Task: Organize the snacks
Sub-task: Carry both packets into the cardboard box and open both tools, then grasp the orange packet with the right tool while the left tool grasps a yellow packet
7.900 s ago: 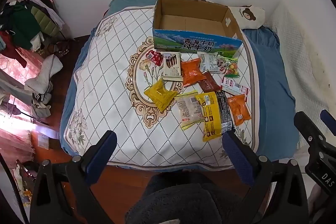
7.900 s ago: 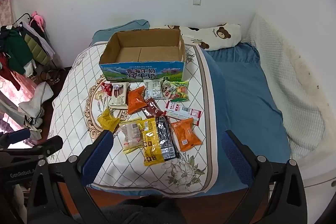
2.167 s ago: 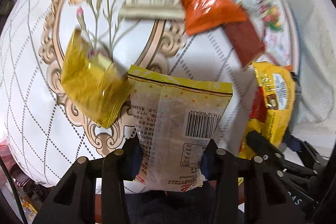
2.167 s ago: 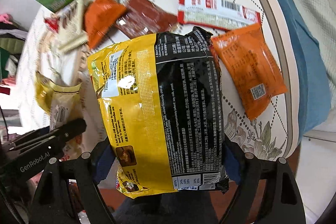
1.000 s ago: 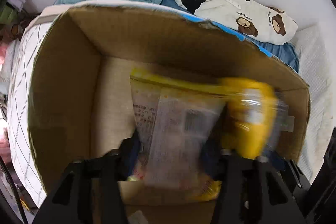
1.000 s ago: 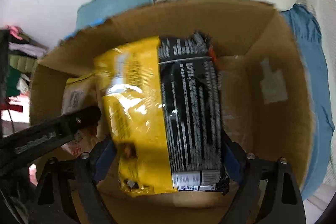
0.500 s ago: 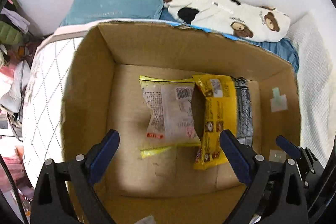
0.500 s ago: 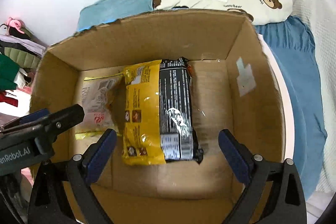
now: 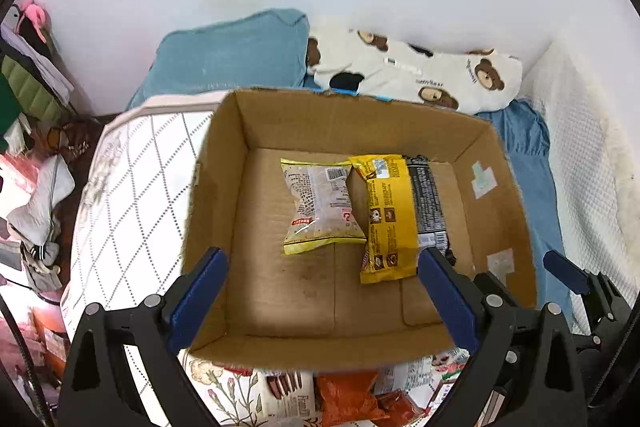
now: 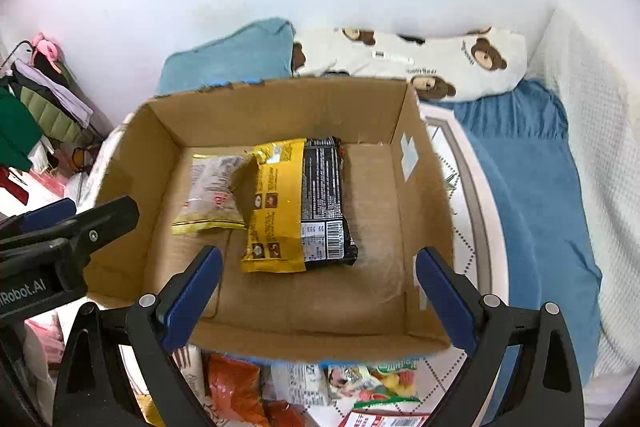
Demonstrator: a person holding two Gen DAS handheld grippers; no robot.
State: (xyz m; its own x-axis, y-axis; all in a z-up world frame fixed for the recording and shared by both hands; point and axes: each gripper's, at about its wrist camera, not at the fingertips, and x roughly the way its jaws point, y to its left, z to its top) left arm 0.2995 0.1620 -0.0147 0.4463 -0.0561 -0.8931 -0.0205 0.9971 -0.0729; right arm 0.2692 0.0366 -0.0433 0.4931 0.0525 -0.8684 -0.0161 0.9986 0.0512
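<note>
Both packets lie flat in the cardboard box (image 9: 224, 155): pale packet (image 9: 320, 205) touching the yellow-black packet (image 9: 394, 215). Left hand-held gripper (image 9: 324, 295) and right hand-held gripper (image 10: 318, 291) gape wide, gripping nothing.

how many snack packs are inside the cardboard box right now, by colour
pale translucent pack with yellow edges: 1
yellow and black pack: 1
total in the cardboard box: 2
More packs lie on the bed in front of the box, but they are cut off at the frame edge and cannot be counted.
</note>
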